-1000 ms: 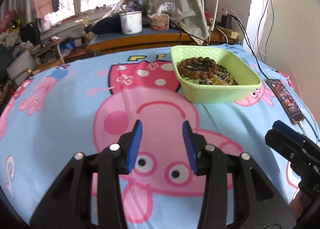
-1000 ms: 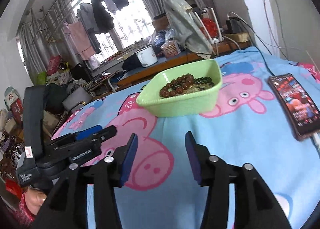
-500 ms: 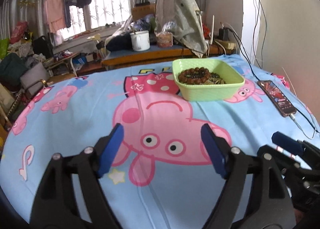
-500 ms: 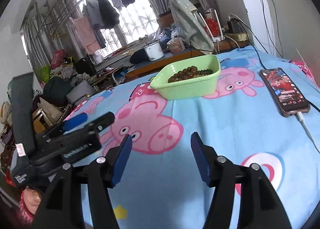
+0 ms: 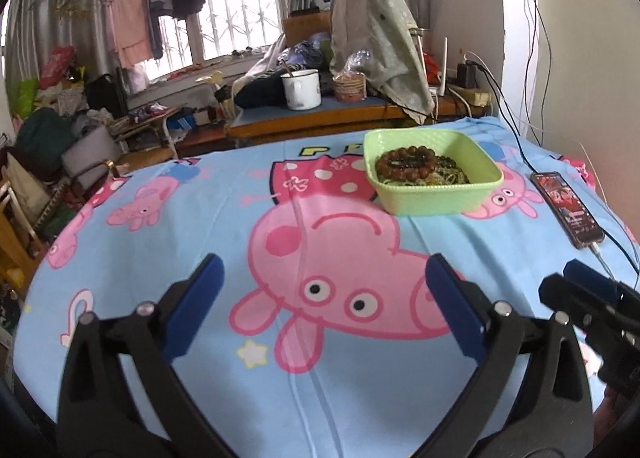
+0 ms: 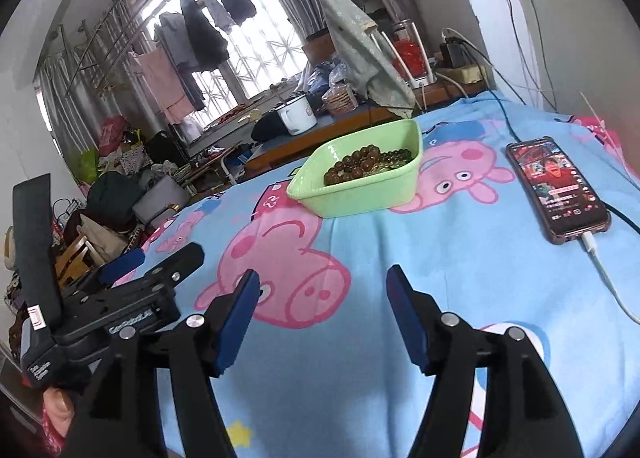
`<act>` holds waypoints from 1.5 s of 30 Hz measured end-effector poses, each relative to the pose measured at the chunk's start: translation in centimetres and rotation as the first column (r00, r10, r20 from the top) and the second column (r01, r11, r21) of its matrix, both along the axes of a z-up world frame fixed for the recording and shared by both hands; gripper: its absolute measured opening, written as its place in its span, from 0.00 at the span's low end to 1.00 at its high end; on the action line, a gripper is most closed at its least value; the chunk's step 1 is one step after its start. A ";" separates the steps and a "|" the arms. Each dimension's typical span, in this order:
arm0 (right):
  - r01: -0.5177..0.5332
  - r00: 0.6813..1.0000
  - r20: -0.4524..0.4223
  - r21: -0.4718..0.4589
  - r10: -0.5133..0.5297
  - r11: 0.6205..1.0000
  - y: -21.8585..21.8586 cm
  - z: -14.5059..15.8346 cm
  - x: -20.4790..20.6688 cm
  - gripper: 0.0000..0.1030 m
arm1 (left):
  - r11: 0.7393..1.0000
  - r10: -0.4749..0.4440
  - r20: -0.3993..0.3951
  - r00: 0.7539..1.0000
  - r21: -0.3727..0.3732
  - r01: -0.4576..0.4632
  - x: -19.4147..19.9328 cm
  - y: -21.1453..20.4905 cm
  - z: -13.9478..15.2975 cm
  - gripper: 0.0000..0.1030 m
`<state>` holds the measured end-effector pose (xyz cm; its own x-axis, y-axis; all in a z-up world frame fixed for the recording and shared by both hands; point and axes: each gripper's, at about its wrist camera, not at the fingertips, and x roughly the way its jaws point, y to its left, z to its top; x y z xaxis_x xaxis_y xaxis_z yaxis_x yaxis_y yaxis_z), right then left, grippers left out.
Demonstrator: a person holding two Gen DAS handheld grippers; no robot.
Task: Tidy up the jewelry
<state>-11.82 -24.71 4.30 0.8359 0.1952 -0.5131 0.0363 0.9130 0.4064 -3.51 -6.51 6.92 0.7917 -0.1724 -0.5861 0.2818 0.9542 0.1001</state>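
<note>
A light green basket [image 5: 436,198] stands on the far right of the blue Peppa Pig cloth [image 5: 200,218]. It holds a brown bead bracelet [image 5: 406,162] on top of green and gold jewelry. It also shows in the right wrist view [image 6: 360,198]. My left gripper [image 5: 324,286] is wide open and empty, well short of the basket. My right gripper [image 6: 322,290] is open and empty, near the cloth's front edge. Each gripper shows at the edge of the other's view.
A phone [image 5: 568,208] on a charging cable lies right of the basket, also in the right wrist view [image 6: 556,186]. Behind the table stand a white enamel mug [image 5: 301,89], a woven basket and a draped cloth. Wall and cables are at the right.
Both grippers have pulled back and up from the basket, which now looks smaller and farther. The left jaws opened much wider; the right jaws opened slightly more.
</note>
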 end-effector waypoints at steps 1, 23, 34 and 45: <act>-0.004 1.000 -0.004 0.001 0.004 1.000 0.0 -0.1 0.3 0.36 | 1.000 -0.002 -0.005 1.000 0.004 0.002 0.3 -0.2 -0.1 0.94; -0.052 0.997 -0.046 0.037 0.054 0.998 -1.4 -2.0 8.6 0.36 | 0.997 0.053 0.012 0.999 0.054 -0.053 8.5 -2.2 -0.7 0.94; -0.047 0.999 -0.021 0.058 0.048 0.997 -1.2 -1.0 7.0 0.36 | 0.992 0.093 0.038 0.995 0.087 -0.096 7.4 -1.1 -0.6 0.94; -0.067 0.998 -0.012 0.045 0.068 0.997 -0.1 -0.2 6.5 0.36 | 0.989 0.110 0.071 0.991 0.090 -0.117 6.4 -0.4 0.2 0.94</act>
<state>-5.36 -24.82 4.10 0.8133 0.2738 -0.5134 -0.0190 0.8944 0.4469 2.85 -6.89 7.08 0.8401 -0.0262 -0.5418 0.1622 0.9652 0.2049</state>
